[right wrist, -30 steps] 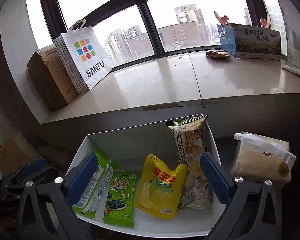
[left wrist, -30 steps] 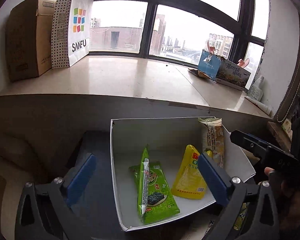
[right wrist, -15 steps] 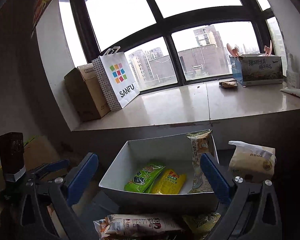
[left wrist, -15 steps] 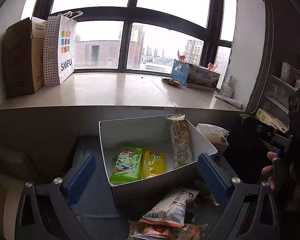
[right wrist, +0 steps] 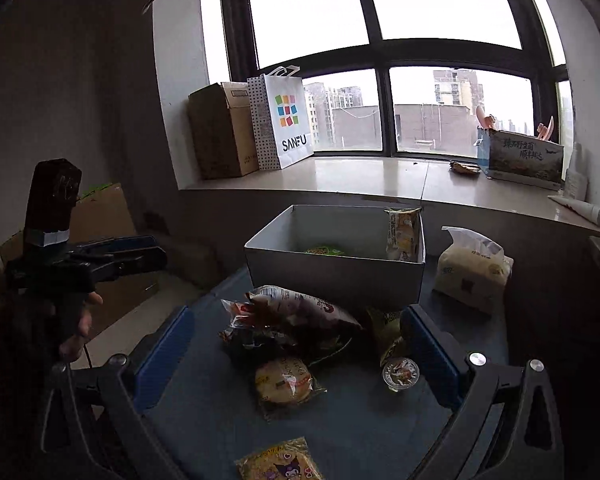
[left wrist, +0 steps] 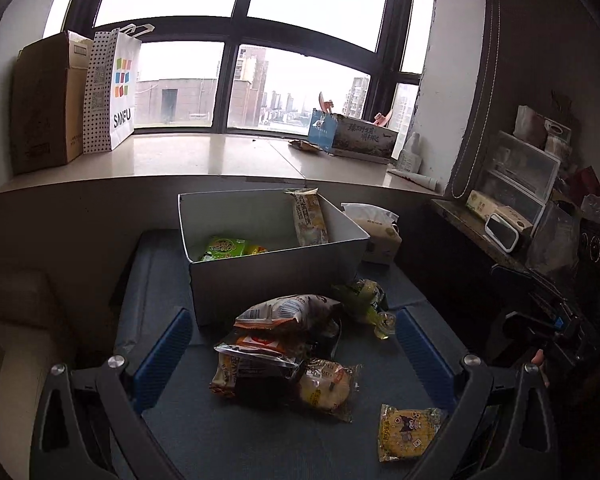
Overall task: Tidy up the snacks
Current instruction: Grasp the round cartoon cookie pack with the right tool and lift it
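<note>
A white open box (left wrist: 276,268) (right wrist: 336,270) stands on the blue table and holds a green packet (left wrist: 222,247), a yellow packet and a tall packet (left wrist: 310,220) leaning on its right wall. In front of it lies a pile of snack bags (left wrist: 280,344) (right wrist: 292,320), a round cake packet (left wrist: 326,388) (right wrist: 284,386), a yellow cartoon packet (left wrist: 408,430) (right wrist: 280,464) and a small jelly cup (right wrist: 401,374). My left gripper (left wrist: 296,356) is open and empty, above the pile. My right gripper (right wrist: 296,352) is open and empty, also over the pile.
A tissue pack (right wrist: 474,270) stands right of the box. The windowsill behind carries a cardboard box (left wrist: 46,100), a SANFU bag (left wrist: 114,88) and a blue carton (left wrist: 352,136). Shelves with clutter (left wrist: 520,184) are at the right.
Both grippers have pulled back and up from the box. The loose snacks in front of the box have come into view. Both stay open.
</note>
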The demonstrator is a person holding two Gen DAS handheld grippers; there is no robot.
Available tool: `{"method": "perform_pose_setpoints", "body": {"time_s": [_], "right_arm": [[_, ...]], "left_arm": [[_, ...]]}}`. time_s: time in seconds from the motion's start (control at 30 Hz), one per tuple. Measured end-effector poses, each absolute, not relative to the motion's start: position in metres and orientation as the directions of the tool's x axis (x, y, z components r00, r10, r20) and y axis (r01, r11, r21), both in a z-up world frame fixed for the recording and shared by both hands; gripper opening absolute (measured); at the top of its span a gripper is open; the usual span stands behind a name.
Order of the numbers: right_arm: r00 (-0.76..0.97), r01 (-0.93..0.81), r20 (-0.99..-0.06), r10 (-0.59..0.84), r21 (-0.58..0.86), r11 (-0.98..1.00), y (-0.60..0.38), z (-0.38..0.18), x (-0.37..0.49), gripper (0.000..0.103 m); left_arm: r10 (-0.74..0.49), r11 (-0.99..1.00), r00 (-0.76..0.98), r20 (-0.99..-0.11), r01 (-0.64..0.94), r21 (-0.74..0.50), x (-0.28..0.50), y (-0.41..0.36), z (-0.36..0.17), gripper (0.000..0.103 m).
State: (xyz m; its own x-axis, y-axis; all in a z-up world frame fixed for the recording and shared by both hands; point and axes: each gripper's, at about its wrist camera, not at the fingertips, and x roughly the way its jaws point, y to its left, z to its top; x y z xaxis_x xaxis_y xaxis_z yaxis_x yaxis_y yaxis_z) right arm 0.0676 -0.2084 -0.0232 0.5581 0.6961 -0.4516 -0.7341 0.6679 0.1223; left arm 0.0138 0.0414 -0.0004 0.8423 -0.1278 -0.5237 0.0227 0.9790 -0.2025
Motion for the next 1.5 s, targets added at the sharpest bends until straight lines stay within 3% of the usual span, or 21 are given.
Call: {"method": "perform_pose_setpoints", "body": {"time_s": [0.37, 0.93, 1.23, 1.3, 1.33, 1.37, 1.5], "right_arm": [[0.533, -0.716, -0.594, 0.603, 0.063, 0.695, -0.229, -0.091, 0.038, 0.103], [0.348, -0.829, -0.810, 0.472, -0.031, 0.558, -0.155, -0.185, 0.053, 0.103], [0.298, -0.820, -0.824, 0.481, 0.037, 0.571, -0.165, -0.196, 0.060, 0.103], [0.287, -0.819, -0.823, 0.490, 0.054, 0.571, -0.167, -0.197, 0.060, 0.099], [0.285, -0.822, -0.819, 0.499, 0.059, 0.566, -0.167, -0.196, 0.059, 0.091], [0.284, -0.827, -0.813, 0.509, 0.061, 0.559, -0.168, -0.194, 0.058, 0.075], [0.291, -0.827, -0.804, 0.518, 0.062, 0.559, -0.170, -0.190, 0.057, 0.072]], "left_arm": [[-0.189, 0.971, 0.813, -0.550, 0.069, -0.231, 0.011, 0.019, -0.018, 0.103], [-0.179, 0.971, 0.792, -0.583, 0.049, -0.232, 0.008, 0.025, -0.033, 0.103], [-0.178, 0.971, 0.781, -0.598, 0.040, -0.237, 0.011, 0.027, -0.040, 0.103], [-0.178, 0.971, 0.779, -0.602, 0.041, -0.235, 0.011, 0.025, -0.041, 0.103], [-0.177, 0.972, 0.778, -0.602, 0.041, -0.233, 0.011, 0.024, -0.042, 0.103], [-0.177, 0.972, 0.778, -0.603, 0.041, -0.232, 0.012, 0.024, -0.042, 0.103], [-0.178, 0.972, 0.774, -0.608, 0.040, -0.234, 0.014, 0.023, -0.044, 0.103]]}}
